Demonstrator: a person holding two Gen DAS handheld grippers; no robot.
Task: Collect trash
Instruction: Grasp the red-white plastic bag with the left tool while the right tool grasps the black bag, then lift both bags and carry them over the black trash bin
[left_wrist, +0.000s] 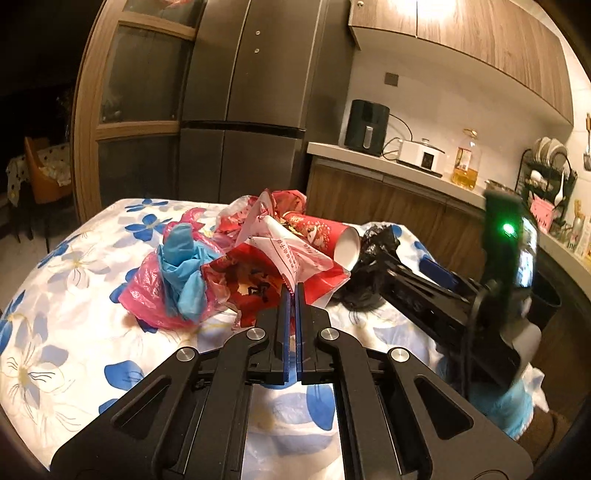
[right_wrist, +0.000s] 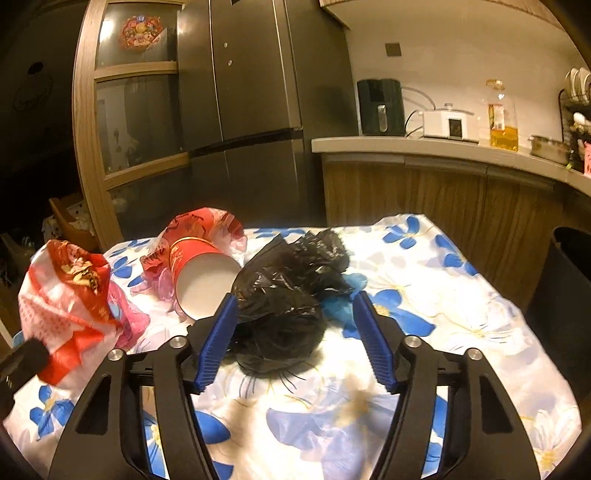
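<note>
A pile of trash lies on the flowered tablecloth (left_wrist: 74, 280). My left gripper (left_wrist: 293, 291) is shut on the edge of a red and white plastic bag (left_wrist: 280, 254), which also shows at the left of the right wrist view (right_wrist: 66, 295). A red paper cup (left_wrist: 325, 232) lies on its side behind it, open end to the right (right_wrist: 203, 280). A pink bag with blue plastic (left_wrist: 177, 273) lies to the left. My right gripper (right_wrist: 293, 299) is open, its blue fingers on either side of a crumpled black plastic bag (right_wrist: 284, 299); it enters the left wrist view from the right (left_wrist: 406, 280).
A dark fridge (left_wrist: 243, 99) and a wooden cabinet (left_wrist: 122, 110) stand behind the table. A counter (right_wrist: 424, 146) at the right carries an air fryer (right_wrist: 380, 107), a white cooker, an oil bottle (right_wrist: 502, 118) and a dish rack. A black bin (right_wrist: 569, 280) stands right of the table.
</note>
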